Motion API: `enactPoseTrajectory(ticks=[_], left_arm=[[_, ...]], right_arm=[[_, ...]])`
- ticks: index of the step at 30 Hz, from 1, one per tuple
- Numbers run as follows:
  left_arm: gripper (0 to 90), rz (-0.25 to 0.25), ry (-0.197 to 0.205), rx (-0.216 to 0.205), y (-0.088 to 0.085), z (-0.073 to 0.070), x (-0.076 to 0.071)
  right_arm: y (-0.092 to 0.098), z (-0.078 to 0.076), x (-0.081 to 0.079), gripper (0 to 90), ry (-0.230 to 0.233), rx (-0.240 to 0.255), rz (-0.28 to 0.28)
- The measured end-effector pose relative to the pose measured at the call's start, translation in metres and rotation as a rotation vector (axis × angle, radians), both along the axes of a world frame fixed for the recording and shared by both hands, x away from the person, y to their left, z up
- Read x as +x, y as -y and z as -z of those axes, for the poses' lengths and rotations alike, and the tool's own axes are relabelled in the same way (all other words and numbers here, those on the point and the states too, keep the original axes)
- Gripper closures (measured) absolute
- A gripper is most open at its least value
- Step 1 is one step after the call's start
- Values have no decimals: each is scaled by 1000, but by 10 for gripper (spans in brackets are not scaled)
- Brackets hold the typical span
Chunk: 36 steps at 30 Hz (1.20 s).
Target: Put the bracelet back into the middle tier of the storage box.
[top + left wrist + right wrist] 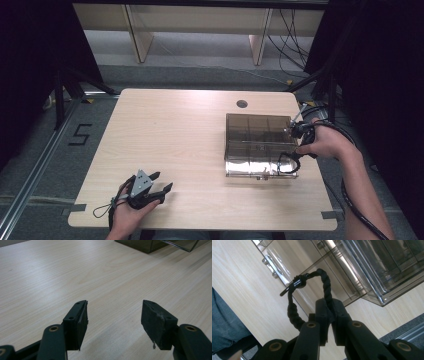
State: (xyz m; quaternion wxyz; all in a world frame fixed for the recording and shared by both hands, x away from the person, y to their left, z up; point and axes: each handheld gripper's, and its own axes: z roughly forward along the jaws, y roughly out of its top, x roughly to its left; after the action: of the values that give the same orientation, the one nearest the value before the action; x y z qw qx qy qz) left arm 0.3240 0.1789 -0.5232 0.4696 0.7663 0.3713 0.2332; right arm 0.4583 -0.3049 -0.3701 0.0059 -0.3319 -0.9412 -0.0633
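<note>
High view first: a pale wooden table (165, 135), and on its right half sits a smoky clear plastic organizer box (257, 145) with divided compartments. The right hand (327, 142) comes in at the box's right side, its right gripper (296, 146) right against the box's near right corner, with a black twisted cord loop (288, 163) dangling at the box's front edge. Down at the near left corner of the table, the left hand (127, 212) rests with the left gripper (159, 189), grey plate on top, jaws spread, well apart from the box.

Over to the left gripper view: the left gripper (115, 317) holds its two black jaws wide apart with bare wood grain between them, and a corner of the box (150, 246) peeks in at the top edge.

Now the right gripper view: the right gripper (331, 315) has its jaws pressed together on the cord loop (294, 312), which arcs up and round past a small black tag (295, 285). The box (372, 267) lies just beyond, clear walls and dividers catching the light, table (242, 282) beneath
</note>
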Motion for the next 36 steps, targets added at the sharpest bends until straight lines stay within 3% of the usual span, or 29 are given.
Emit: enactPoseTrajectory(ticks=[2, 5, 7, 9, 16, 20, 22, 25, 28, 29, 31, 32, 36], left_arm=[[378, 1, 0, 2, 0, 0, 0], [379, 4, 6, 13, 0, 0, 0], [378, 1, 0, 2, 0, 0, 0], [379, 1, 0, 1, 0, 0, 0], [379, 2, -1, 1, 0, 0, 0], [379, 3, 1, 6, 0, 0, 0], [379, 2, 0, 1, 0, 0, 0], [379, 3, 0, 0, 0, 0, 0], [379, 3, 0, 0, 0, 0, 0], [379, 3, 0, -1, 0, 0, 0], [379, 3, -1, -2, 0, 0, 0], [379, 3, -1, -2, 0, 0, 0], [379, 4, -1, 0, 0, 0, 0]], right_arm=[[0, 0, 1, 853, 4, -8, 18], [1, 2, 3, 853, 21, -6, 1], [2, 6, 6, 853, 19, -3, -19], [-1, 6, 4, 853, 3, -3, 12], [0, 11, 7, 853, 14, -14, -11], [-3, 12, 7, 853, -4, -19, 5], [-2, 15, 8, 853, 21, -22, -22], [-1, 16, 12, 853, 24, -35, -49], [-3, 18, 11, 853, 22, -26, -35], [-3, 19, 13, 853, 30, -31, -69], [-3, 20, 13, 853, 38, -37, -57], [-5, 21, 11, 852, 10, -25, -29], [-4, 24, 12, 853, 21, -40, -43]])
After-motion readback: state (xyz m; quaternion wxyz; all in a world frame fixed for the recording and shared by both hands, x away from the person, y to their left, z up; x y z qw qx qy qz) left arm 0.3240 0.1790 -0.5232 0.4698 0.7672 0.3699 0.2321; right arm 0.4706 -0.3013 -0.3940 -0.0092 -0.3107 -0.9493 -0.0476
